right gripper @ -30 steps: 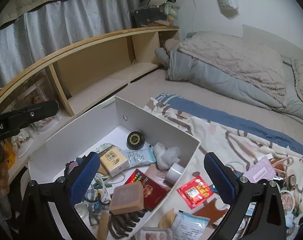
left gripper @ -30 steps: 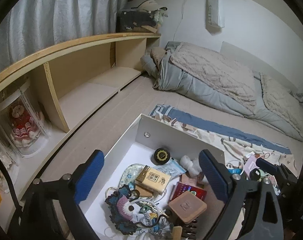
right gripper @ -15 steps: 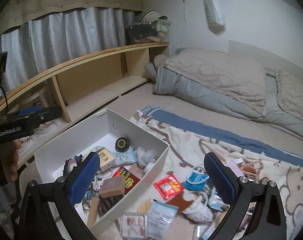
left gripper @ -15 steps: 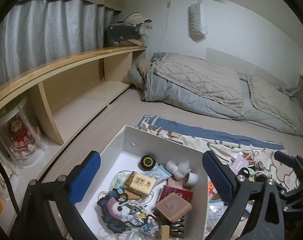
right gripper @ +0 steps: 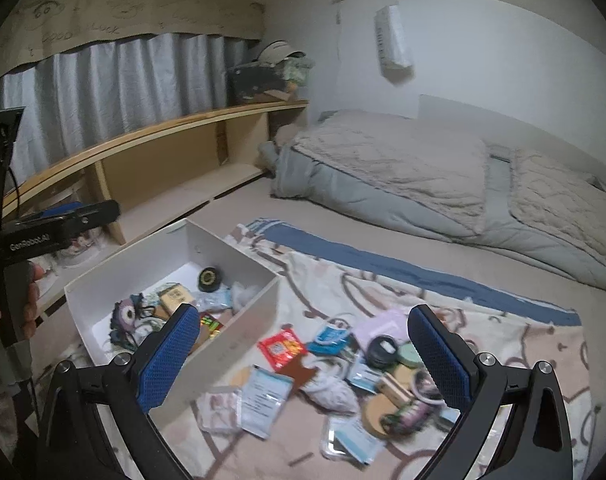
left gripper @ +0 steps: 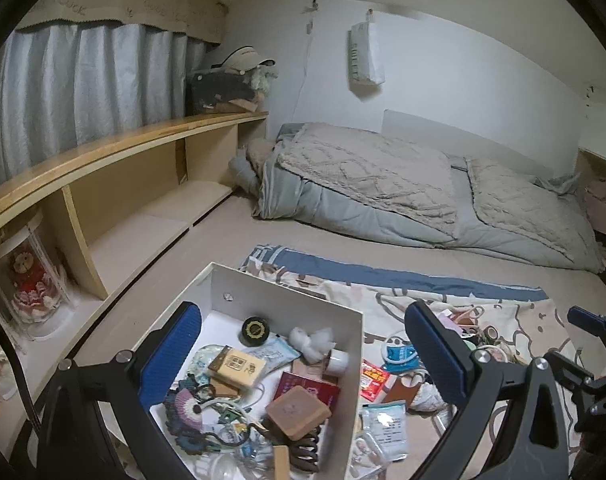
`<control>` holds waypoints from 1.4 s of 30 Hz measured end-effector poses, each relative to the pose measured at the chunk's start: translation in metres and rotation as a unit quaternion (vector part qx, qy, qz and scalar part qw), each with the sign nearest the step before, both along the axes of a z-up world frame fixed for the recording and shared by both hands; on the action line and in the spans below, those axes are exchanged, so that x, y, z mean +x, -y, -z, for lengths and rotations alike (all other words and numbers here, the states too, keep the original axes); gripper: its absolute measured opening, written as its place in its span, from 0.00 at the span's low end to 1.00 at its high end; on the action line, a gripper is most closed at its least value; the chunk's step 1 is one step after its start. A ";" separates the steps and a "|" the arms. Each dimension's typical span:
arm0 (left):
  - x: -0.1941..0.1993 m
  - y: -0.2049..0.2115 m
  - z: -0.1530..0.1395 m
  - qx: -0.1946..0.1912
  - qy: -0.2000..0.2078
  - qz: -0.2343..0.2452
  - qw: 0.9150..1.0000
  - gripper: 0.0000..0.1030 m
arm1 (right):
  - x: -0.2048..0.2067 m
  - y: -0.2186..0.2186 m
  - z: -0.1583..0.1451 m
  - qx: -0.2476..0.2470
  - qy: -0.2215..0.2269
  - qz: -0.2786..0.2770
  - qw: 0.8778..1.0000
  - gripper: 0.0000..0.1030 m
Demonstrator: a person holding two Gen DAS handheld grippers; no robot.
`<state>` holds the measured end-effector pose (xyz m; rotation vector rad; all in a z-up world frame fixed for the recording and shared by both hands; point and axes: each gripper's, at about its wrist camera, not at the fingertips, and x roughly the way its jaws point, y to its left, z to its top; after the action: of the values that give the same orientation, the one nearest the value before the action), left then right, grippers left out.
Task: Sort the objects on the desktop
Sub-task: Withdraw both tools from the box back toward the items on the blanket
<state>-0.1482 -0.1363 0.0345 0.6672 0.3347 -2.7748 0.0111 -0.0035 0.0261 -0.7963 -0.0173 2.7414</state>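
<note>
Desktop objects lie in two lots on a patterned blanket (right gripper: 383,280) spread over the bed. At left, a white box (right gripper: 239,320) already holds a brown block (left gripper: 297,406), a round black tin (left gripper: 256,330) and a yellow carton (left gripper: 237,364), which we take to be sorted. To its right, a red packet (right gripper: 281,346), clear sachets and round lids wait loose on the cloth. We hold our left gripper (left gripper: 303,360) high above the box, its blue pads wide apart and bare; our right gripper (right gripper: 303,364) hangs likewise, spread and holding nothing, over the loose heap, probably to choose a piece. Motion blurs the nearest sachets, and the box's near corner is cut off behind the left pad (right gripper: 165,360). A hand (right gripper: 27,300) at far left grips the other tool's handle.
</note>
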 end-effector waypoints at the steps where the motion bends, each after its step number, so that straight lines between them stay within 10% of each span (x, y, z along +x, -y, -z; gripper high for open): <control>1: 0.000 -0.004 -0.001 -0.002 -0.001 0.001 1.000 0.99 | 0.007 -0.007 0.000 0.000 -0.003 0.008 1.000 1.00; 42: -0.060 -0.129 0.026 -0.022 0.036 0.071 0.997 0.99 | 0.104 -0.117 0.027 -0.009 0.007 0.156 0.988 1.00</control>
<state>-0.2079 -0.0077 0.0087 0.8084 0.2188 -2.8730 0.1149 0.1139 -0.0014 -0.7528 0.1187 2.4431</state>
